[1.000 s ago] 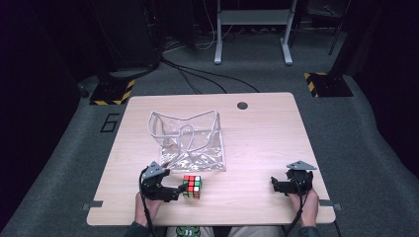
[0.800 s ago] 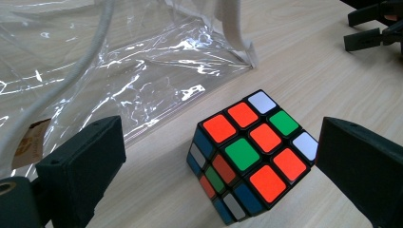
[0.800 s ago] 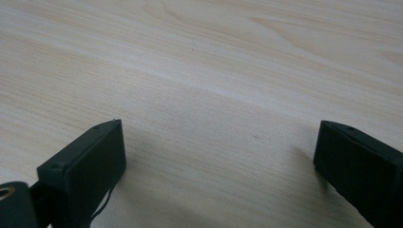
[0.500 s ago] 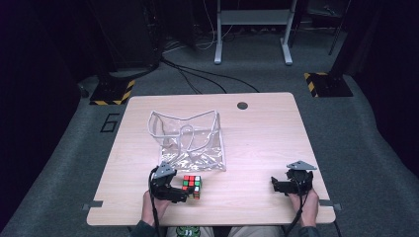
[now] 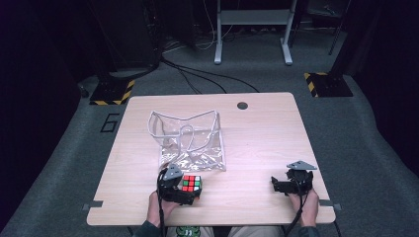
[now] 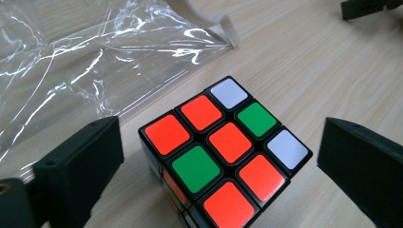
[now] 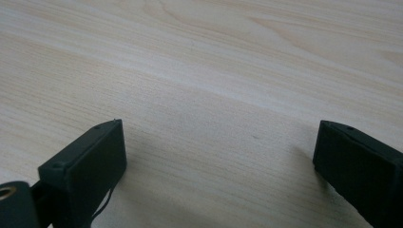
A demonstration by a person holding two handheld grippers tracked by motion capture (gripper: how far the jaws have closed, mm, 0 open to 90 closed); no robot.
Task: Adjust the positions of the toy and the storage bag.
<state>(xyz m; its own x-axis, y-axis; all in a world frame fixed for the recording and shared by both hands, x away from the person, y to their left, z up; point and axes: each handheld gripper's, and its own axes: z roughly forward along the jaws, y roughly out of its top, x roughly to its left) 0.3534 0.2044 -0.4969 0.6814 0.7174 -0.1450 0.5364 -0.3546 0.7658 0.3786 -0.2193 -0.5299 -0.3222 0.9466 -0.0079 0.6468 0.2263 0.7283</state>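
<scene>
Pale wooden table (image 5: pixel 267 143) on grey carpet (image 5: pixel 356 133), with a round hole (image 5: pixel 242 105) near its far edge. Left of centre, a crumpled clear plastic bag (image 5: pixel 190 143) with white trim, lying flat. Beyond the table: black cables (image 5: pixel 197 79), a grey metal stand (image 5: pixel 252 29), and yellow-and-black striped bases far left (image 5: pixel 112 92) and far right (image 5: pixel 328 84). On the carpet at left, a painted 6 (image 5: pixel 109 122).

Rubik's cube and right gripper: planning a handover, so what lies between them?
Bare wooden table; in the high view nothing sits between the Rubik's cube and the right gripper.
</scene>
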